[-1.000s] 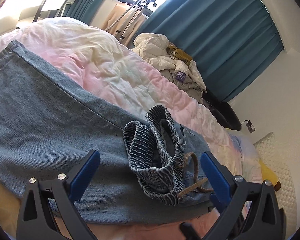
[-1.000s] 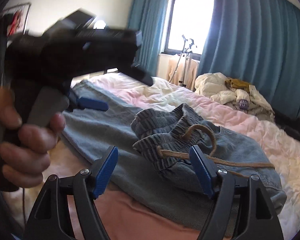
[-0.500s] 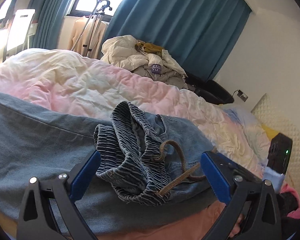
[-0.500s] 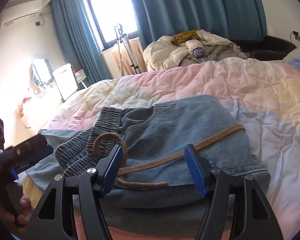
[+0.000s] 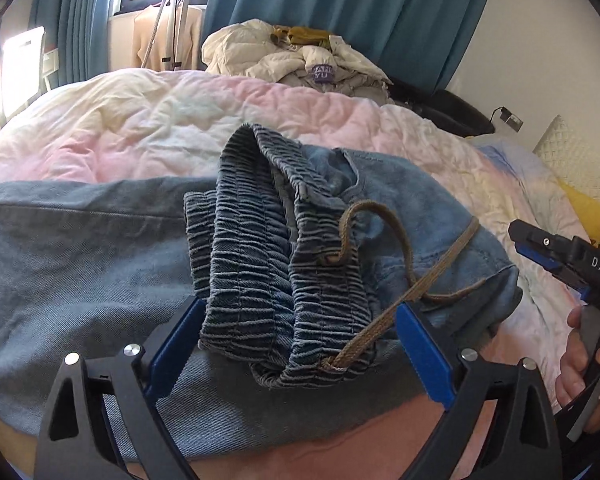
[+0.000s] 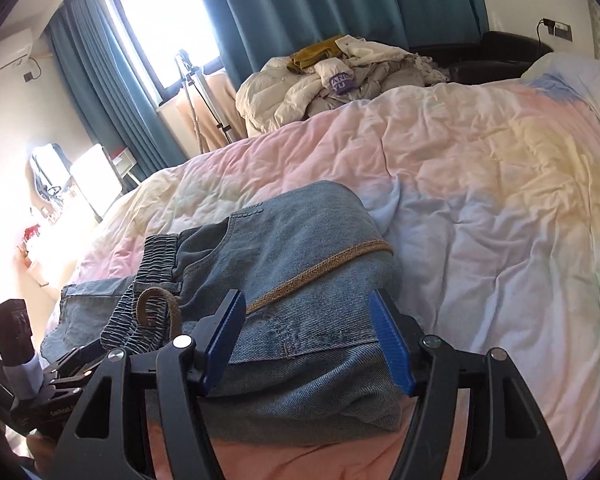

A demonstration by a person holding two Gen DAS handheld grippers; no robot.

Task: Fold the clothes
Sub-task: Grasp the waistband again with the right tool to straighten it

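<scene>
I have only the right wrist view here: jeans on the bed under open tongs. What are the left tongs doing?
Observer: The left tongs stand open astride the bunched elastic waistband of the jeans, with nothing clamped.
Operator: I can't see where the drawstring starts.
Observer: The drawstring comes out of an eyelet at the waistband's near edge, between the left tongs.
Operator: Is the right tool visible from that side?
Observer: Yes, at the picture's right edge a bare hand grips its handle, and the right tongs point toward the jeans.
</scene>
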